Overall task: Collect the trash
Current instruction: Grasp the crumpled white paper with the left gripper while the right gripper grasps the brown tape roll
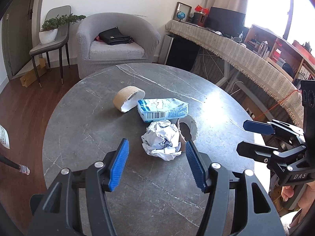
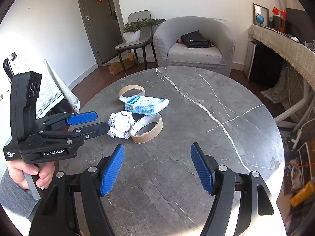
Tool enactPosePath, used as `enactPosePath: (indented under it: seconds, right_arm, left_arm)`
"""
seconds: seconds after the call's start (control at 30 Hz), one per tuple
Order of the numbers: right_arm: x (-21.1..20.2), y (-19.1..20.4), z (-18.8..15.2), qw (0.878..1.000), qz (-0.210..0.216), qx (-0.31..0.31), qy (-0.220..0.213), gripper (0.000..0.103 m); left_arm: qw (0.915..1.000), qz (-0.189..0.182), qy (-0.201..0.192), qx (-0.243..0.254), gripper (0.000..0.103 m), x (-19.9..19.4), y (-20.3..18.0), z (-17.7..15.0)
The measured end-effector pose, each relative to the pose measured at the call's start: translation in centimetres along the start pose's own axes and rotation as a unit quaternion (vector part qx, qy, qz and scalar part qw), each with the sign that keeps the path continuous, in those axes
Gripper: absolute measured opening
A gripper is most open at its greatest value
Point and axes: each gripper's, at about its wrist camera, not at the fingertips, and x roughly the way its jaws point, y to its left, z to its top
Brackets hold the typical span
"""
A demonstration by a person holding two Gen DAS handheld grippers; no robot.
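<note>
On the round grey marble table [image 1: 98, 122] [image 2: 226, 102] lies a crumpled white paper ball [image 1: 161, 141] [image 2: 121, 124], a blue-and-white tissue pack [image 1: 162, 110] [image 2: 146, 105] and two cardboard tape rings, one far [image 1: 128, 98] [image 2: 131, 90], one near [image 1: 187, 131] [image 2: 146, 129]. My left gripper [image 1: 157, 161] [image 2: 98, 121] is open, just short of the paper ball. My right gripper [image 2: 157, 167] [image 1: 241, 137] is open and empty over bare table, nearer than the trash.
A grey armchair [image 1: 116, 43] [image 2: 195, 45] with a black bag stands behind the table. A chair with a potted plant [image 1: 50, 29] [image 2: 133, 31] is at the far left. A cloth-covered desk [image 1: 236, 53] runs along the right.
</note>
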Motion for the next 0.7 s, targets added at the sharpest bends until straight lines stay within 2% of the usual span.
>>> enactPosePath:
  seconds: [0.17,0.23,0.3,0.7]
  right_arm:
    - [0.1,-0.7,-0.2,1.000,0.004,0.008,0.001,0.074]
    - [0.2,-0.7,-0.2,1.000,0.004,0.012,0.001,0.075]
    - [0.4,-0.8,-0.1,1.000,0.004,0.016,0.002,0.075]
    - [2.2,0.3,0.2,1.000,-0.001,0.008,0.014,0.076]
  left_arm:
    - [0.9999,-0.003,0.010,-0.004,0.063,1.4,-0.2,0.1]
    - [0.9998,-0.009,0.014,-0.011,0.059,1.7,0.0,0.1]
    - [0.9996,-0.009,0.021,-0.018,0.042,2.2,0.3,0.1]
    - [0.9998,0.002,0.010,-0.018,0.040,0.2,1.2,0.0]
